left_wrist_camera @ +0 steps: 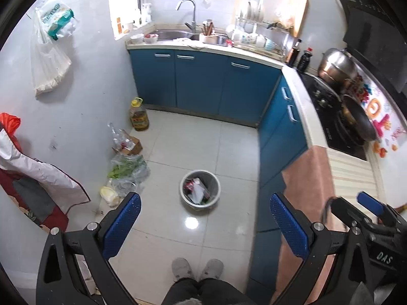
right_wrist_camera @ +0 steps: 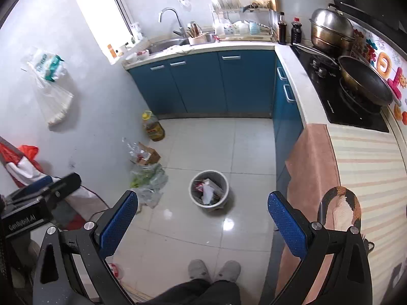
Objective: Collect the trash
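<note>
Grey plastic and round, a small waste bin (left_wrist_camera: 200,190) stands in the middle of the pale tiled kitchen floor (left_wrist_camera: 178,231), already holding crumpled wrappers and a white plastic bag. Both tools hang high above it: the left gripper (left_wrist_camera: 203,226) and the right gripper (right_wrist_camera: 202,225) each show blue-padded fingers (left_wrist_camera: 122,225) spread wide apart with nothing between them.

Loose litter lies along the left wall, well apart from the bin: a clear plastic bag of green vegetables (left_wrist_camera: 128,169), a small brown cardboard box (left_wrist_camera: 132,145) stuffed with crinkled clear film, and, farther off, a yellow-capped bottle of cooking oil (left_wrist_camera: 139,117).

By the look of it, the film and bags are light, soft and slippery, likely to slide from a shallow pinch; a bunched fold or knotted neck seems the safest hold. The box appears stiff enough to take by one wall. The bin itself looks light, and its rim is the obvious grip.

Legible writing is scarce: "DAS" on the right tool's body in the left view, and "GenRobot.AI" on the left tool's body in the right view. The oil bottle's label is too blurred to read.
</note>
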{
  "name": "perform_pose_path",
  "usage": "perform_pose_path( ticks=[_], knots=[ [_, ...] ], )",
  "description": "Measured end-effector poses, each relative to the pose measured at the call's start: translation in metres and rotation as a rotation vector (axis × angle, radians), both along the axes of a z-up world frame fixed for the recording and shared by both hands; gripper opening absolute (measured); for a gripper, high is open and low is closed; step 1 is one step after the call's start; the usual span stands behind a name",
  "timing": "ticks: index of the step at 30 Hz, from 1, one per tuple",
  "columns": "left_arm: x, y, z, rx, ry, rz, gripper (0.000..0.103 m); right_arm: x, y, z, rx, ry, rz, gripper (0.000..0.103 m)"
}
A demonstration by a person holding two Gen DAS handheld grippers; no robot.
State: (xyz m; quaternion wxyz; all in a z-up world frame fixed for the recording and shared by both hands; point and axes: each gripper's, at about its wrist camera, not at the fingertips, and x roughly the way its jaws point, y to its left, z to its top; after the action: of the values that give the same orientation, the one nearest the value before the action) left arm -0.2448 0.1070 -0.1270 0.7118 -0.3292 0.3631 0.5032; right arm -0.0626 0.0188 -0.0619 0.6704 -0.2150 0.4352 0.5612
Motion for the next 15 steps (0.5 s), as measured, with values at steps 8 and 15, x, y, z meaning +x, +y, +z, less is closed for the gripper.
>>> perform_pose_path(
  ticks=[8,15],
  knots=[
    [-0.01,-0.02,0.025,-0.023,-0.054,-0.016,0.103,-0.014,-0.013,0.042,0.037,0.049,0.033,0.103],
    [-0.017,-0.029,0.03,-0.019,-0.063,-0.016,0.103,-0.023,-0.021,0.055,0.045,0.04,0.044,0.103]
  ],
)
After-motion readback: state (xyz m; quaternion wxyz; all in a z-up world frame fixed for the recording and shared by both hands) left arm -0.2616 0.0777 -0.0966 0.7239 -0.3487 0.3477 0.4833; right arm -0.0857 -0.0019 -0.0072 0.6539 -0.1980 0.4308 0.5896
